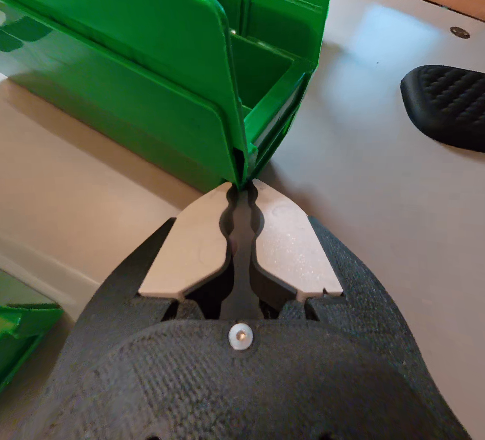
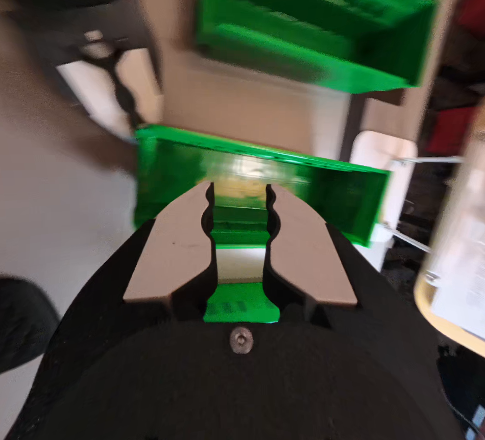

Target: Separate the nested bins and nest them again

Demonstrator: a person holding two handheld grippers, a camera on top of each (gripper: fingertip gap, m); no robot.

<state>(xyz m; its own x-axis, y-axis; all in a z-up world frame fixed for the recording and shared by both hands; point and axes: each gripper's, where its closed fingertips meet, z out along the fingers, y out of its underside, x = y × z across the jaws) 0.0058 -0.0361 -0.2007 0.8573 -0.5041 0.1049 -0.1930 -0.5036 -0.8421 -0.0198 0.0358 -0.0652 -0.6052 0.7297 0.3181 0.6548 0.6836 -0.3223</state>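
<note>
My left gripper [image 1: 242, 186] is shut on the near corner of a green bin [image 1: 126, 117] that stands on the table. A second green wall [image 1: 131, 23] rises just behind the first; I cannot tell whether it is nested inside. A ribbed green bin [image 1: 275, 7] stands behind them. The right wrist view is blurred. My right gripper [image 2: 240, 186] is open and points at the held bin [image 2: 183, 172], whose far corner the left gripper [image 2: 132, 125] holds. A green piece [image 2: 241, 301] shows between the right fingers near their base. Another green bin [image 2: 301, 20] lies farther off.
The bins rest on a pale table [image 1: 367, 191]. A black mesh pad [image 1: 446, 107] lies to the right. Part of another green bin [image 1: 21, 335] shows at the lower left. A white chair or stand [image 2: 380, 159] and dark clutter sit beyond the table's edge. My right fingertips sit around 15 cm from my left ones.
</note>
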